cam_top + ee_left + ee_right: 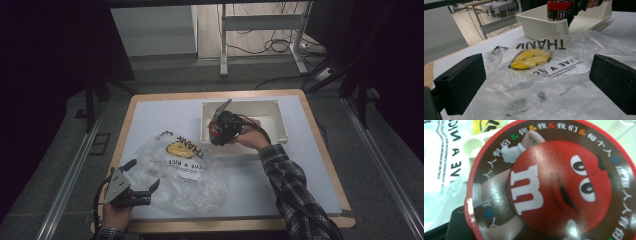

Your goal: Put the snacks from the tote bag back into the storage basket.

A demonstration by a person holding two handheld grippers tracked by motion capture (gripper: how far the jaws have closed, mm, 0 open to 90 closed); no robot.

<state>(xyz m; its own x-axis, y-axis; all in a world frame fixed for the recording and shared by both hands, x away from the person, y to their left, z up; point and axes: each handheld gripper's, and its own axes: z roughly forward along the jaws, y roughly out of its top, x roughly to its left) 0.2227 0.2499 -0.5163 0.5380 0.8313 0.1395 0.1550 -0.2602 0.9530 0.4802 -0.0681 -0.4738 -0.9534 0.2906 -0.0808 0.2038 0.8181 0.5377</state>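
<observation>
Two grippers are at work on our table (150, 107). Our right gripper (220, 131) has its jaws squeezed tight on a round candy tub (217, 131) with a red lid. In the right gripper view the lid (554, 187) is very close, and we see a red candy face with a big white letter on it. We hold the tub up at the near left corner of the white bin (280, 116), just above its rim. In the left gripper view the tub (557, 11) hangs over the bin wall (541, 25).

We think this step is moving the tub out of the bin and over to the plastic bag (185, 175). The bag lies flat and crumpled on the table, just beside the bin. It has a yellow smiley face (530, 59) and black words printed on it.

Our left gripper (131, 189) sits at the near left edge of the bag. Its jaws stand wide open, one on each side of the view, and they press on nothing.

Next, we guess, the left gripper must pinch one layer of the bag and lift it, so the mouth opens. Then the tub can slide in. The plastic is thin and slippery, so the pinch must be careful.

Some of the bin floor shows bare and white. We cannot tell what else is in it, because the hand hides part of it. The bag looks empty, with nothing bulky inside.
</observation>
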